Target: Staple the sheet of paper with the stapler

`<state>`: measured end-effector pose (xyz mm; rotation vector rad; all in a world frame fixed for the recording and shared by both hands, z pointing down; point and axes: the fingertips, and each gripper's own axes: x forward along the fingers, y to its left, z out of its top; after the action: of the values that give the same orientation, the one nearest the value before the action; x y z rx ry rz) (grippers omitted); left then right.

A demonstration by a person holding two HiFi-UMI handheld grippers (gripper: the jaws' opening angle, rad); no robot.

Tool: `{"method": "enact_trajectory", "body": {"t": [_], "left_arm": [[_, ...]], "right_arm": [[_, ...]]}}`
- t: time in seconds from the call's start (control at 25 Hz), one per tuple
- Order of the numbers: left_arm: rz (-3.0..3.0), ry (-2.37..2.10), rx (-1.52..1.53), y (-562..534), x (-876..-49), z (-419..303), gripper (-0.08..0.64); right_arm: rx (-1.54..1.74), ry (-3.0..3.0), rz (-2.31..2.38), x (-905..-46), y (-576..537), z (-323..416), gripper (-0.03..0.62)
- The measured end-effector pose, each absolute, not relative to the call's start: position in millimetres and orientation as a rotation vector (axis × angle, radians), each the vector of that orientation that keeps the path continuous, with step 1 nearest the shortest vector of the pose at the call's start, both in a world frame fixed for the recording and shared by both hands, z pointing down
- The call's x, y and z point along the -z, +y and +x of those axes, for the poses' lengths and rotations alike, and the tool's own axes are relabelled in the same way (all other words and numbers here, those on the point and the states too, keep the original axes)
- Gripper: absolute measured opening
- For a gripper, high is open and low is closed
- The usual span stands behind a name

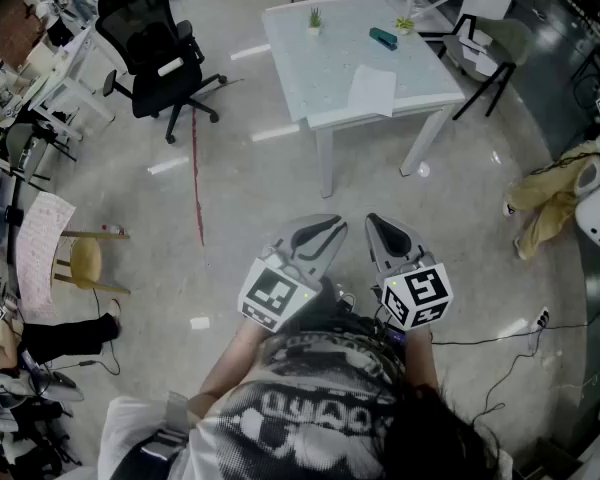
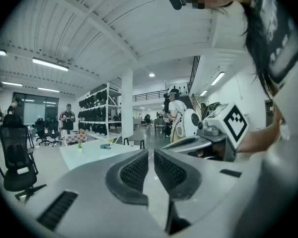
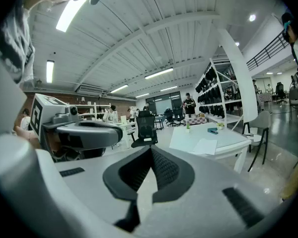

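A white sheet of paper point(image 1: 372, 90) lies near the front edge of a white table point(image 1: 325, 63), and a teal stapler point(image 1: 383, 38) sits further back on it. In the right gripper view the paper point(image 3: 206, 146) and stapler point(image 3: 213, 131) show far ahead. Both grippers are held close to the person's body, well short of the table, pointing roughly level. My left gripper point(image 1: 337, 224) point(image 2: 151, 152) has a narrow gap between its pads and holds nothing. The pads of my right gripper point(image 1: 372, 220) point(image 3: 150, 148) meet at the tips, with nothing in them.
A black office chair point(image 1: 155, 53) stands left of the table and another chair point(image 1: 500, 48) at its right end. A wooden stool point(image 1: 85, 263) is at the left. Cables point(image 1: 520, 333) run over the grey floor at the right. Two small plants point(image 1: 314, 20) stand on the table.
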<state>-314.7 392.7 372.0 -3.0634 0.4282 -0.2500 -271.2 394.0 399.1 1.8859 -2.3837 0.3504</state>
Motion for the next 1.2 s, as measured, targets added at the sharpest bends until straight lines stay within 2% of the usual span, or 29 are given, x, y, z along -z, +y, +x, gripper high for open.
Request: {"method": "enact_trajectory", "body": {"t": [0.68,1.2], "left_arm": [[-3.050,0.492,0.315,400,-381,-330,0.034],[-3.063,0.439,0.359,371,-392,-294,0.034]], "right_arm": [[-0.416,-2.421,1.892,-408,401,-276,-0.008],[-0.486,-2.390,1.948,-421,371,-234,-0.008]]}}
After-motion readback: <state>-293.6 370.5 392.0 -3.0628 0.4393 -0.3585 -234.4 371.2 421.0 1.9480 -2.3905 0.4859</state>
